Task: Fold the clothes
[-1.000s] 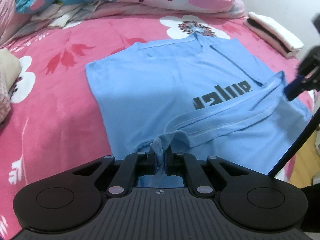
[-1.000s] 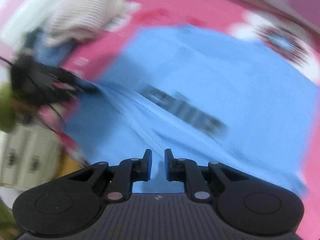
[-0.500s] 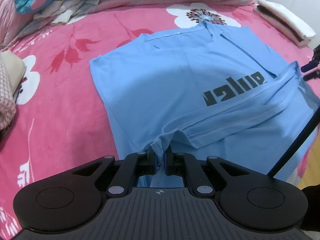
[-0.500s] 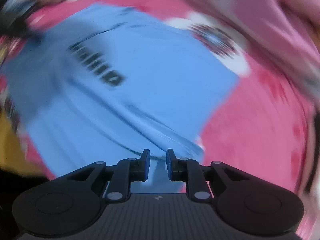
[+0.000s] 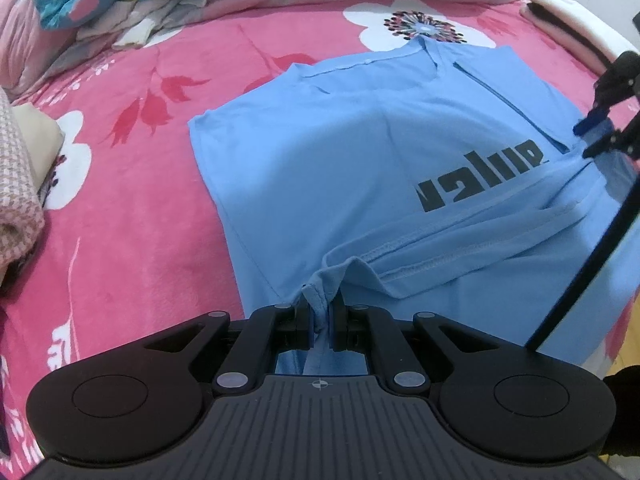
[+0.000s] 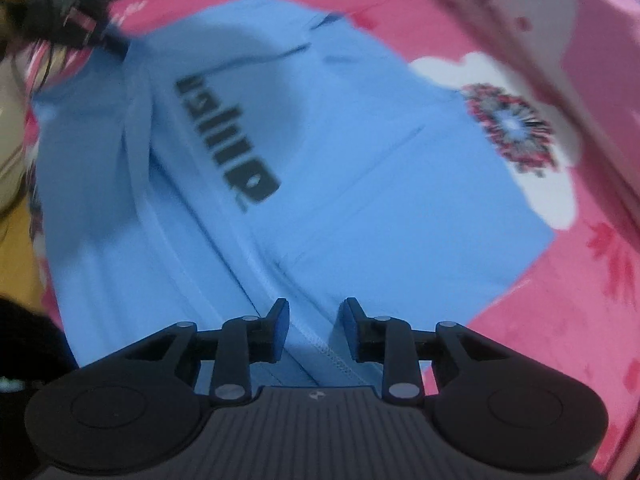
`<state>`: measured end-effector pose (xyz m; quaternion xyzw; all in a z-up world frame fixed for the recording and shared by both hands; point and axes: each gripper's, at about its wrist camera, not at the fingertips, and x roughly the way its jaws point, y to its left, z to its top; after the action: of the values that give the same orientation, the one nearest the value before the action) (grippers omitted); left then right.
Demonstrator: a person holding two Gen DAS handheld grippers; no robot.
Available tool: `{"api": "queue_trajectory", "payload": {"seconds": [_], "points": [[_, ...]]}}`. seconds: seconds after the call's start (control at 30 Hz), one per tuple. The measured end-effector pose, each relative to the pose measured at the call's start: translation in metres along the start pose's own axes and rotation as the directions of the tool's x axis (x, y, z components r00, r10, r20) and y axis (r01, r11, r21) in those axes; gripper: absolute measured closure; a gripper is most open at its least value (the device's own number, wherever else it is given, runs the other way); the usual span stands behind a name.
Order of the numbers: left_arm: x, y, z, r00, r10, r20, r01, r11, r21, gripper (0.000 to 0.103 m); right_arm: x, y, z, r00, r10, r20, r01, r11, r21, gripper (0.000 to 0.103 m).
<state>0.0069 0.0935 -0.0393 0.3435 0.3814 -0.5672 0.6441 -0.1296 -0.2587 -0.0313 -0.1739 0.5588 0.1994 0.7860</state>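
A light blue shirt point(image 5: 360, 168) lies flat on the pink flowered bed cover point(image 5: 120, 208), its bottom part folded up over the black letters. The left gripper point(image 5: 319, 320) is pinched tight on a corner of the shirt's hem. The right gripper point(image 6: 313, 330) has its jaws apart, over a stitched hem at the shirt's other side.

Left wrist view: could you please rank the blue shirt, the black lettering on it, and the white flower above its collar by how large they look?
1. Blue shirt, clearly largest.
2. White flower.
3. Black lettering.
The last two look close; the flower lies farther from the camera and partly under the shirt, so their order is unsure.
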Motion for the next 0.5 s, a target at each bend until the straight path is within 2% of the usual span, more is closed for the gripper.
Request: {"api": "queue_trajectory", "payload": {"seconds": [0.1,0.13,0.17,0.23,0.37,0.5], "points": [[-0.001,-0.001,-0.001,1.000,0.007,0.004,-0.007,1.000,-0.003,0.098,0.003,-0.001,-0.001,1.000,0.008,-0.011,-0.008,1.000,-0.012,0.081],[-0.002,-0.001,-0.002,1.000,0.009,0.006,-0.009,1.000,-0.005,0.098,0.001,-0.001,-0.001,1.000,0.006,-0.013,-0.006,1.000,-0.006,0.092],[-0.003,-0.002,-0.002,1.000,0.011,0.008,-0.011,1.000,-0.008,0.098,0.000,-0.001,-0.001,1.000,0.001,-0.015,-0.001,1.000,-0.002,0.098],[-0.005,-0.002,-0.004,1.000,0.013,0.011,-0.013,1.000,-0.017,0.098,-0.003,0.000,-0.004,1.000,-0.011,-0.023,0.011,1.000,0.003,0.102],[-0.008,-0.003,-0.005,1.000,0.016,0.018,-0.016,1.000,-0.025,0.098,-0.007,0.004,-0.008,1.000,-0.022,-0.021,0.023,1.000,0.012,0.103],[-0.013,-0.004,-0.005,0.999,0.025,0.035,-0.024,0.999,-0.025,0.098,-0.022,0.003,-0.008,0.998,-0.052,0.029,0.050,0.996,0.072,0.103]]}}
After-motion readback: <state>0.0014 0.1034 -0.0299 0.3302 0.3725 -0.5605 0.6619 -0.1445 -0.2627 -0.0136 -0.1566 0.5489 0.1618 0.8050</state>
